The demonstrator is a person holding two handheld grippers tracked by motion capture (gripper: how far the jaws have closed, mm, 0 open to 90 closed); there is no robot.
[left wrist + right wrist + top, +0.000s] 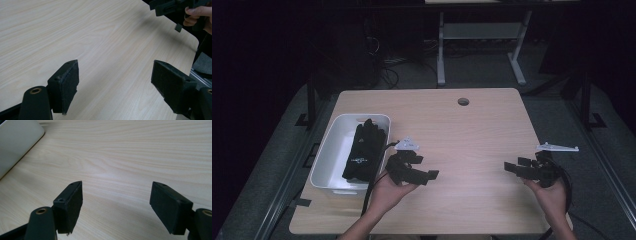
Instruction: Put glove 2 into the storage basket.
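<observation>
A white bin (327, 150) stands at the table's left with black gloves (364, 150) lying in it. My left gripper (426, 175) hovers just right of the bin, open, jaws pointing right with nothing between them (115, 85). My right gripper (513, 167) is held near the table's right edge, open and empty too (116, 205), jaws pointing left. In the left gripper view the right gripper (170, 7) and a hand show at the top right. The bin's corner (17, 142) appears at the upper left of the right gripper view.
The light wooden table (462, 135) has a round cable hole (463, 101) near its far edge. Beyond the table stand white desk legs (441, 50) and cables on a dark floor. The table's right edge (192, 42) drops off close to the right gripper.
</observation>
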